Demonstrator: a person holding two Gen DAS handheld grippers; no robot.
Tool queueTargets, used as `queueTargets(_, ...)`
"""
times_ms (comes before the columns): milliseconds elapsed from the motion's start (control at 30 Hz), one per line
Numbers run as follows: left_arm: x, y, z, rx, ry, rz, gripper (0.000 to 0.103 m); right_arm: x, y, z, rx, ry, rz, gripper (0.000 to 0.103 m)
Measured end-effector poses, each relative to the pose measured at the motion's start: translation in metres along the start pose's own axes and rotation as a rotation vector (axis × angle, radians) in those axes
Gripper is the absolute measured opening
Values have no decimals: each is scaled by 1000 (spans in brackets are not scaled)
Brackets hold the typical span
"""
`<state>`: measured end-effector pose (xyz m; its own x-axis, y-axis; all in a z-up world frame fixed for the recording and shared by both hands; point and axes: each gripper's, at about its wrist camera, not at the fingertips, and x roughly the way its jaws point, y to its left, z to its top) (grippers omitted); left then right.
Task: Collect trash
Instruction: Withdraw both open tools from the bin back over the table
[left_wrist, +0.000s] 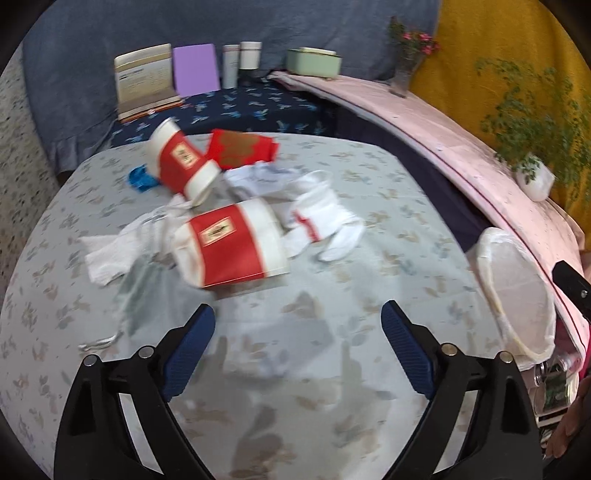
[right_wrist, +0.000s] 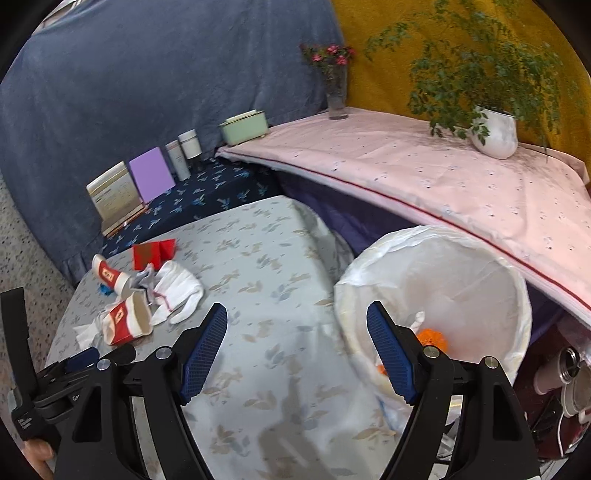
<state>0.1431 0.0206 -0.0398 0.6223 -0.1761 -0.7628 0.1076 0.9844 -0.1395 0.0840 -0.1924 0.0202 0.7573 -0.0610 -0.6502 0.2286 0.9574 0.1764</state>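
Observation:
Trash lies on the grey leaf-print tablecloth (left_wrist: 369, 177): two red-and-white paper cups on their sides, one near (left_wrist: 229, 245) and one farther (left_wrist: 181, 162), a red carton (left_wrist: 240, 147), crumpled white tissues (left_wrist: 118, 247), white wrappers (left_wrist: 321, 218) and a blue scrap (left_wrist: 140, 179). My left gripper (left_wrist: 297, 314) is open and empty, just short of the near cup. My right gripper (right_wrist: 295, 317) is open and empty over the table edge, beside the white-lined bin (right_wrist: 461, 266) holding orange trash (right_wrist: 432, 338). The same pile shows in the right wrist view (right_wrist: 140, 299).
A pink-covered ledge (right_wrist: 424, 177) carries a potted plant (right_wrist: 495, 133), a flower vase (right_wrist: 336, 92) and a green box (right_wrist: 243, 127). Books (left_wrist: 144, 77), a purple pad (left_wrist: 195, 70) and tins (left_wrist: 243, 59) stand at the back. Bottles (right_wrist: 565, 373) lie right of the bin.

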Motion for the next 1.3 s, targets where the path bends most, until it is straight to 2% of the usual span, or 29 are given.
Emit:
queueTargets(333,19,43,-14,-17,44,94,85,19,45,-19,-49,64,56,75)
queueTargets(400,26,48,-15,-14,54,100,76,22,53,-22,-61,75,65,75)
queueTargets(467,34,52,-17,-17,77,93,62,25,61,-24,-72,82,73,75)
queueTargets(600,36,57,-20,-9,71,98,48,33,77,-30,-95,107,92,75)
queueTargets(667,34,61,-19,-11,72,88,27,37,84,-33,-106,119,101,75)
queueTargets(767,30,69,-18,-34,84,37,7,44,95,-35,-111,136,130,75)
queueTargets(933,14,79,-16,-60,55,13,5,57,118,-34,-124,160,179,75)
queueTargets(1100,-5,96,-10,-126,31,-42,5,70,144,-30,-153,174,222,75)
queueTargets(1300,-25,113,-1,-162,-14,-59,5,94,172,-23,-194,199,270,73)
